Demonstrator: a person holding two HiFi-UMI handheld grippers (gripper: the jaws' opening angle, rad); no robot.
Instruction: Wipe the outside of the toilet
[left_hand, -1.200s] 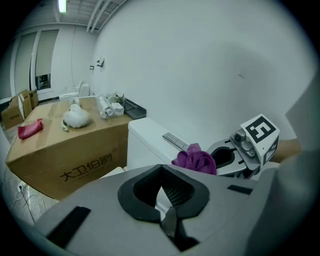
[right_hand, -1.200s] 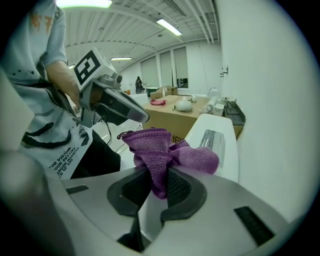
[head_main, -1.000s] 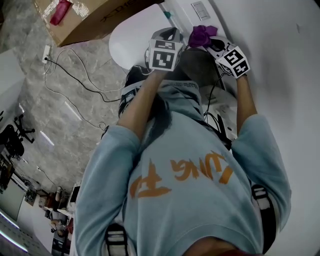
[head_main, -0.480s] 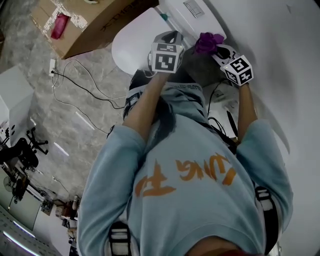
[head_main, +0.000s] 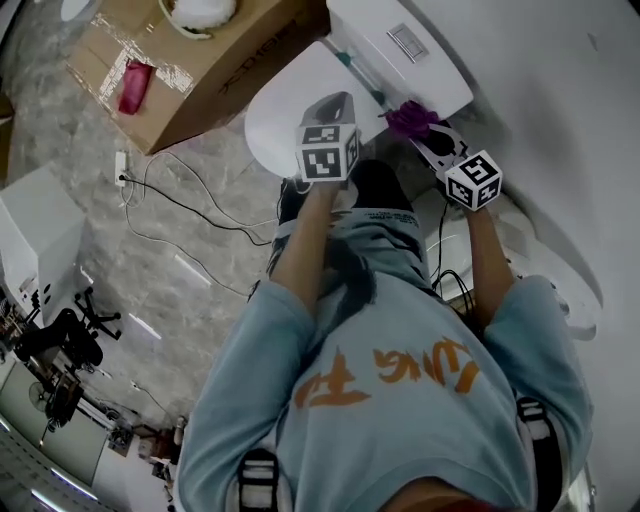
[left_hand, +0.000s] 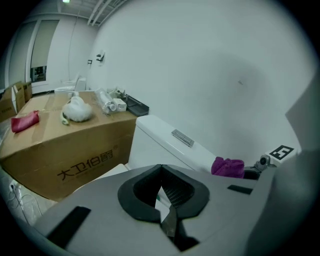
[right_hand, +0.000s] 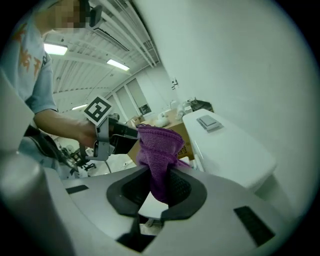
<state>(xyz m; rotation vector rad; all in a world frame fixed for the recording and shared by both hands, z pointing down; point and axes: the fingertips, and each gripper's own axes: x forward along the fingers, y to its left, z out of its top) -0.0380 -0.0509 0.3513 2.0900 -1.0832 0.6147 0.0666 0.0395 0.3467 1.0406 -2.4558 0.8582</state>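
Right hand-held gripper (right_hand: 160, 187) still clamped on cloth (right_hand: 159, 147), barely shifted beside tank (right_hand: 227, 145). Wipe probably just starting. Left hand-held gripper (left_hand: 163, 190) jaws together, empty.

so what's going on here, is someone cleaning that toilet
A person stands over a white toilet with a gripper in each hand. The right gripper is clamped on a purple cloth and holds it by the end of the tank; whether the cloth touches it isn't clear. The left gripper is shut with nothing in it, hovering in front of the tank. A cardboard box sits beside the toilet.
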